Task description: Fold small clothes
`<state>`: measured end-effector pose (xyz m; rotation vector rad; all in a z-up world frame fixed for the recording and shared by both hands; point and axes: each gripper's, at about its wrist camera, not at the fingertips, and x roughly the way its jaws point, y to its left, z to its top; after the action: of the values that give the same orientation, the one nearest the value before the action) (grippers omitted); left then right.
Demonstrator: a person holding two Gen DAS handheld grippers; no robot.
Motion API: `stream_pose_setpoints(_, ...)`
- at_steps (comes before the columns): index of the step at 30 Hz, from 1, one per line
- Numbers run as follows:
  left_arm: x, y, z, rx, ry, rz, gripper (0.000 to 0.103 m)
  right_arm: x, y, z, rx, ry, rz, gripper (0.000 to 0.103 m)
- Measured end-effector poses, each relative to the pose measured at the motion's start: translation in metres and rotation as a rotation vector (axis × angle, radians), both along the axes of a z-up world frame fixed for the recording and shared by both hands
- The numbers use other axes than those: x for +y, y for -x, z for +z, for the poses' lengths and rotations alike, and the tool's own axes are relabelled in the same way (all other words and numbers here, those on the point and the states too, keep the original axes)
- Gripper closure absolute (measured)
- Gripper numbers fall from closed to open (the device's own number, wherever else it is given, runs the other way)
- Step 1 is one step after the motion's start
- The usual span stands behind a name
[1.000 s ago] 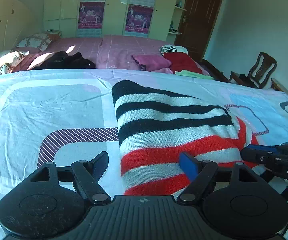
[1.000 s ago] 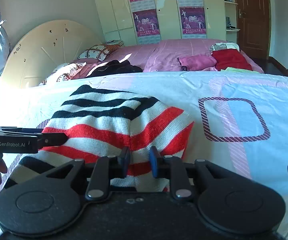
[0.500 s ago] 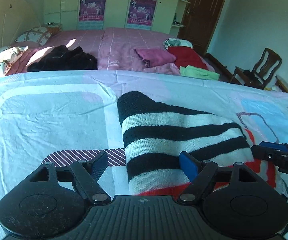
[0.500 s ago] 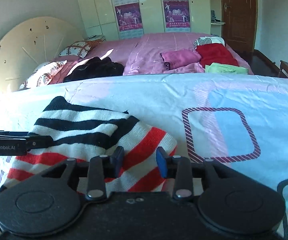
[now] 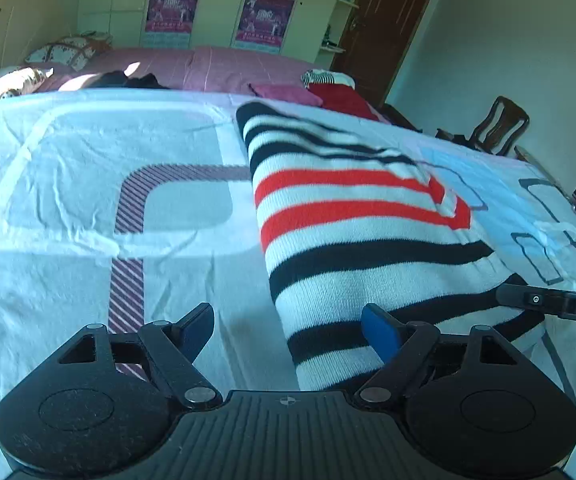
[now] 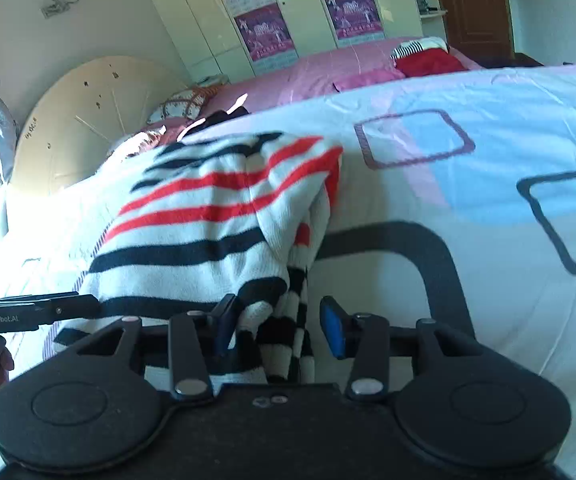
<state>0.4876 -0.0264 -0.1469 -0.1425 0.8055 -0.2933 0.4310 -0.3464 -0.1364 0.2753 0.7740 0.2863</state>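
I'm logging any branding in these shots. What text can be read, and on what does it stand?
"DAS", cut off by the picture's edge: on the right gripper, seen from the left wrist.
"GenRobot.AI": on the left gripper, seen from the right wrist.
Wardrobe posters: print too small and blurred to read.

Both your grippers are matte black plastic: two big round discs at the base with a ribbed plate between them, and silver rivets on the linkage arms. Your left gripper (image 5: 288, 326) and right gripper (image 6: 278, 322) both have blue-padded fingers (image 5: 382, 334). White lettering runs along their sides, "GenRobot.AI" and "DAS".
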Motion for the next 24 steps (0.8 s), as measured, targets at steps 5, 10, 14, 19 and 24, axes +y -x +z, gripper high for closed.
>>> stream_pose_setpoints(5,0.011,-0.032,-0.004,0.072,0.115,-0.057,0.023,-0.035,-0.026,-0.004,0.03,-0.193,-0.049,0.026)
stream_pose_setpoints(10,0.013,-0.062,-0.023,0.202,0.286,-0.105,0.023,-0.057,-0.058,-0.036,0.156,-0.379,-0.034,0.023)
stream_pose_setpoints(14,0.019,-0.075,-0.041,0.247,0.425,-0.118,0.022,-0.047,-0.063,-0.04,0.156,-0.365,0.029,0.009)
stream_pose_setpoints(19,0.012,-0.083,-0.043,0.243,0.434,-0.124,0.023,-0.042,-0.074,-0.042,0.173,-0.395,0.054,0.007)
stream_pose_setpoints(24,-0.007,-0.091,-0.04,0.223,0.381,-0.142,0.022,-0.032,-0.087,-0.039,0.177,-0.377,0.097,0.007)
